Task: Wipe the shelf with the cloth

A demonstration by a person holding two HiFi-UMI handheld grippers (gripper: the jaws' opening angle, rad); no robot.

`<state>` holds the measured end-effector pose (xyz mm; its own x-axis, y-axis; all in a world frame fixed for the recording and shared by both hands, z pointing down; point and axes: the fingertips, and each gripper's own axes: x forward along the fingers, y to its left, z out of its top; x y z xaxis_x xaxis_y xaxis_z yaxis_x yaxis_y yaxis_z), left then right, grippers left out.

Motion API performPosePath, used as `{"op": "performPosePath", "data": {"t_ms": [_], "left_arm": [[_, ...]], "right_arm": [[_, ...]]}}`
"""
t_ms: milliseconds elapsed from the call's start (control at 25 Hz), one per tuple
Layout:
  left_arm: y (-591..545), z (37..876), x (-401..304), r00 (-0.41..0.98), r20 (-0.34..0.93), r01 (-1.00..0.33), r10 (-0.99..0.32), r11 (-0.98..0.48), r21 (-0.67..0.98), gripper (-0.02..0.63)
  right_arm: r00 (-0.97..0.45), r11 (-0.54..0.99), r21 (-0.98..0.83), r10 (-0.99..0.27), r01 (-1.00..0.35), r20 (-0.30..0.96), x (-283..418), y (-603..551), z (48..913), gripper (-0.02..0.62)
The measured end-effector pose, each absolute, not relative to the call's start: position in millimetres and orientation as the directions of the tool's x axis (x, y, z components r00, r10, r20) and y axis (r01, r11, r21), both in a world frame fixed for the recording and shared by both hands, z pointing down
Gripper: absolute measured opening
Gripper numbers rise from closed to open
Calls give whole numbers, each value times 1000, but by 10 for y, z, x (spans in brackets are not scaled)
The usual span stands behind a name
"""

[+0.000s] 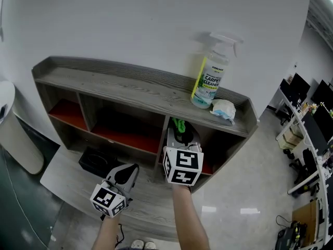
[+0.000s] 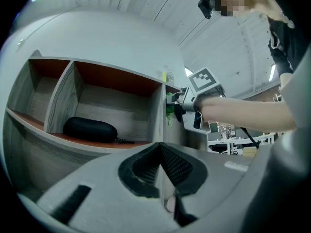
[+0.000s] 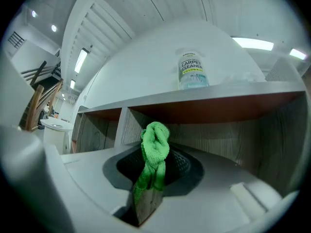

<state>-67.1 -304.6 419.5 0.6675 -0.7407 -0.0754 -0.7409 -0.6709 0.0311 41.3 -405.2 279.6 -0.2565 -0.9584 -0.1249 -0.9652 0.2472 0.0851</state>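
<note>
We are looking at a bright green cloth (image 3: pixel 154 149) at the centre of the right gripper view. The shelf (image 1: pixel 130 90) is showing grey wood grain outside and rust-red boards inside. At upper right of the head view, the spray bottle (image 1: pixel 210 79) is carrying a yellow-green and white label under a white trigger, beside a white and pale blue wipe (image 1: pixel 223 110). We are seeing a black case (image 2: pixel 90 129) at left in the left gripper view. The left gripper (image 2: pixel 161 152) and right gripper (image 3: pixel 153 178) are showing pale grey bodies, black ribbed fingers (image 2: pixel 177 166) and black-and-white square markers.
</note>
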Motion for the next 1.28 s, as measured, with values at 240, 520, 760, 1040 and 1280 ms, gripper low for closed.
{"op": "performPosePath", "data": {"t_ms": [240, 520, 760, 1040, 1280], "left_arm": [[-3027, 4188, -689, 666, -76, -743, -743, -669, 33, -2], [-3008, 4198, -672, 669, -74, -739, -739, -673, 35, -2], [-2985, 4198, -601, 682, -72, -727, -728, -685, 34, -2], [-2990, 4215, -473, 704, -69, -707, -707, -707, 35, -2], [-2989, 4239, -286, 733, -63, -677, -677, -736, 36, -2]], "right_arm": [[-242, 230, 97, -961, -968, -135, 435, -4023, 2785, 100], [-201, 184, 103, -961, -977, -189, 567, -3942, 2660, 100], [-94, 98, -11, -973, -995, -210, 945, -3882, 2616, 100], [61, -38, -107, -974, -993, -217, 1614, -3745, 2639, 100], [143, -119, -119, -966, -986, -217, 2014, -3640, 2647, 100]]}}
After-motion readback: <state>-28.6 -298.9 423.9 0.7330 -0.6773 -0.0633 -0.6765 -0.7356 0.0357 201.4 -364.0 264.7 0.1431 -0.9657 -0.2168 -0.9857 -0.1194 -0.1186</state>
